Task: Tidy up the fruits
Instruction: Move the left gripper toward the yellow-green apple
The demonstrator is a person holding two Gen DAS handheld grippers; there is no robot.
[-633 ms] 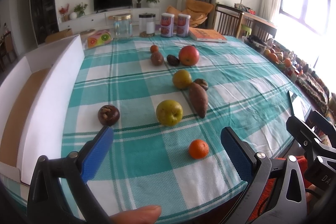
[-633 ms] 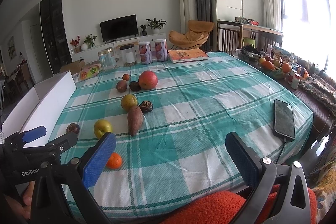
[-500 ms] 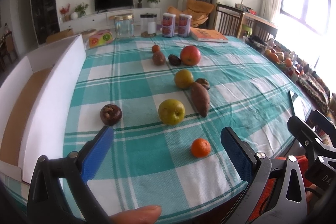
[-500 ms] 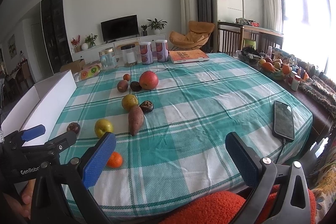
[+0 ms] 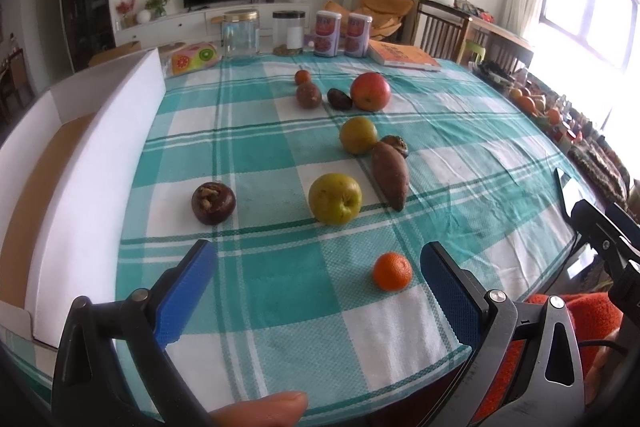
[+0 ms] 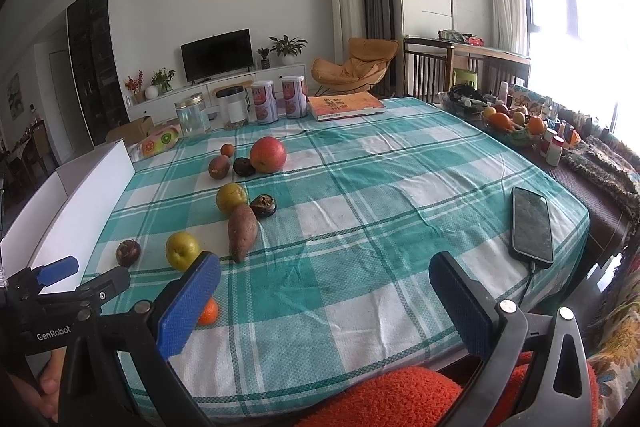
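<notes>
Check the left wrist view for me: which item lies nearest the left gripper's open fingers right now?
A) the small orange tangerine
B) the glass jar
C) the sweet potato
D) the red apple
A: the small orange tangerine sits on the checked cloth just inside the right-hand finger of the open left gripper, while the sweet potato lies farther up the table.

1. The worktop wears a teal-and-white checked cloth.
2. At its 9 o'clock edge sits an open white box.
3. Toward 12 o'clock stand a glass jar, two cans and an orange book.
4. Mid-cloth lie a red apple, sweet potato, yellow-green apple, mangosteen and tangerine.
5. At 3 o'clock lies a phone.
</notes>
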